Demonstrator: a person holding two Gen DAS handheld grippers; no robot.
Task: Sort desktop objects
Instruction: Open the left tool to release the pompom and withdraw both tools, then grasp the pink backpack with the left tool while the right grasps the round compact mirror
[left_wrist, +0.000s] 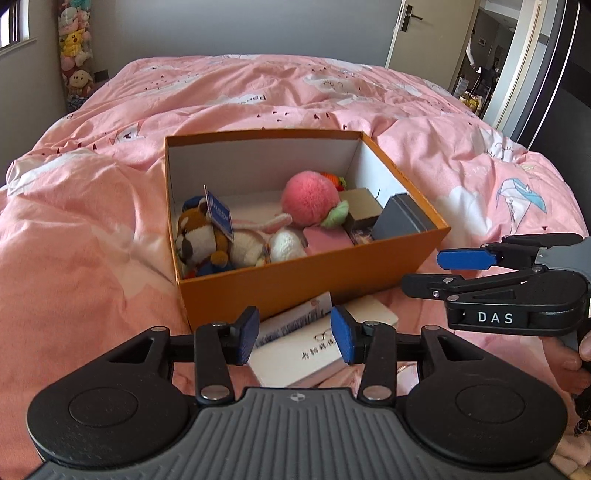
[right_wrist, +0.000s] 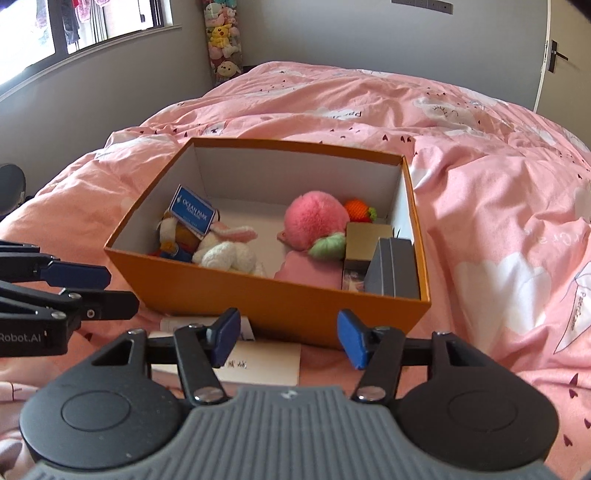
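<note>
Right now the orange box (left_wrist: 306, 284) sits on the pink bed (left_wrist: 92, 206) w/ plush toys (left_wrist: 308, 203) & small boxes (left_wrist: 400, 218) inside; white cards (left_wrist: 306, 350) lie just in front, partly hidden by left gripper (left_wrist: 294, 334), jaws apart, empty. Right gripper (right_wrist: 289, 341) also apart, empty.

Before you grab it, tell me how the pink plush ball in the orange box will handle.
The pink plush ball looks fluffy and soft, so it will probably squash between the fingers and feel light for its size. Being round, it may roll if nudged, though the green leaf sewn on and the tan box beside it should check that. Fuzzy pile likely grips well.
</note>
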